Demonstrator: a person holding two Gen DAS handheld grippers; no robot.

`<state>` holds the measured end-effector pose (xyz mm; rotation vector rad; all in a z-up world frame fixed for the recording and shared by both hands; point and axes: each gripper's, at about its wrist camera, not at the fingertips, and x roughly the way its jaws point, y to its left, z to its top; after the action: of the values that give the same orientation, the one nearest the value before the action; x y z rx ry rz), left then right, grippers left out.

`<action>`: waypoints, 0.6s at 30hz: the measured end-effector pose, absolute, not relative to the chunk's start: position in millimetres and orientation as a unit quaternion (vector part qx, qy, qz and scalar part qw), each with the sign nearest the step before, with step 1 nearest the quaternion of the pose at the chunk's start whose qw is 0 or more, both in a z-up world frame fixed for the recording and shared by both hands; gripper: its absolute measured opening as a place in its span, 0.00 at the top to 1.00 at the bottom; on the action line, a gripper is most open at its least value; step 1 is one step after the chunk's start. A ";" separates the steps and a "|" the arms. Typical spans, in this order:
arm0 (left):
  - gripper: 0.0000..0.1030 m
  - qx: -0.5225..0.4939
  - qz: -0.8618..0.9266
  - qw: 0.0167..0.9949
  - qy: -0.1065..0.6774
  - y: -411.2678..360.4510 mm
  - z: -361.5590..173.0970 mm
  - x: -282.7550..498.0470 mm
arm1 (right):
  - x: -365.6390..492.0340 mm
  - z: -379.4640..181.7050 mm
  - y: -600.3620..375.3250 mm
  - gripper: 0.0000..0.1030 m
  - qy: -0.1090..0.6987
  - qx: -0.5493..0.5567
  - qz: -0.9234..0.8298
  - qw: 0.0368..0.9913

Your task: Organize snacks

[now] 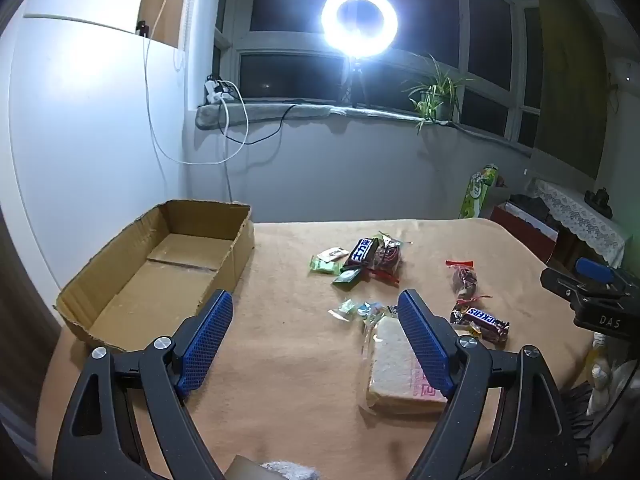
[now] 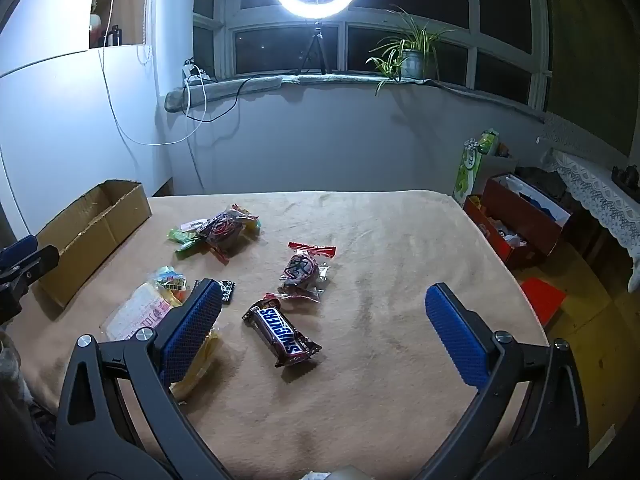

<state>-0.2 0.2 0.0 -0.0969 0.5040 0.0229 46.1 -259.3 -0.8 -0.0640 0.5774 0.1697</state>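
Note:
Snacks lie scattered on a tan blanket (image 2: 380, 360). A Snickers bar (image 2: 282, 334) lies just ahead of my right gripper (image 2: 324, 292), which stands open and holds nothing. Beyond it is a red-ended wrapped sweet (image 2: 302, 272), and a far pile of wrappers (image 2: 218, 230). A clear-wrapped wafer pack (image 1: 394, 364) lies by the right finger of my left gripper (image 1: 316, 300), also open and holding nothing. An open, bare cardboard box (image 1: 160, 268) sits at the left. Small sweets (image 1: 360, 310), the Snickers bar (image 1: 480, 322) and the far pile (image 1: 360, 260) show in the left wrist view.
A ring light (image 1: 359, 20) on a tripod and a potted plant (image 2: 412, 54) stand on the window sill. Right of the blanket, on the floor, are red boxes (image 2: 516, 224) and a green carton (image 2: 468, 168). The other gripper's body (image 1: 592, 296) shows at the right edge.

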 end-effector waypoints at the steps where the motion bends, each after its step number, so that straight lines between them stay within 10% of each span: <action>1: 0.18 -0.049 0.011 0.967 0.250 0.5 0.2 -0.5 | 46.4 -0.8 -258.2 0.00 0.285 -0.031 0.084 0.954; 18: 0.18 -0.039 0.021 0.968 0.247 3.4 2.8 1.3 | 44.3 2.4 -255.3 0.00 0.278 -0.032 0.083 0.956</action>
<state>1.3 3.4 2.8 -0.0796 0.4985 0.0430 44.3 -255.3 2.4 -0.0653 0.5642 0.1687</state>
